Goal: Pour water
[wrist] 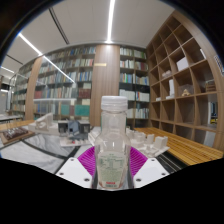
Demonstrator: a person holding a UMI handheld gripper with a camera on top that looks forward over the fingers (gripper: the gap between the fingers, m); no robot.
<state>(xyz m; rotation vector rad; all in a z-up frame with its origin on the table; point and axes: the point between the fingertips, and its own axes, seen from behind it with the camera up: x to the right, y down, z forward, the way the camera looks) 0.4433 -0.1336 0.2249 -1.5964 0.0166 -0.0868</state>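
Gripping the capped bottle [113, 140] at twelve o'clock, the gripper [112, 168] pinches its light, slippery, crushable midsection, seemingly a sound hold.

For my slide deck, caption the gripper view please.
Gripper shut on a capped clear bottle, held upright before library bookshelves.

A library or reading room; tall bookshelves [95, 70] of books, wooden cubby shelving [185, 80], ceiling strip lights [110, 18].
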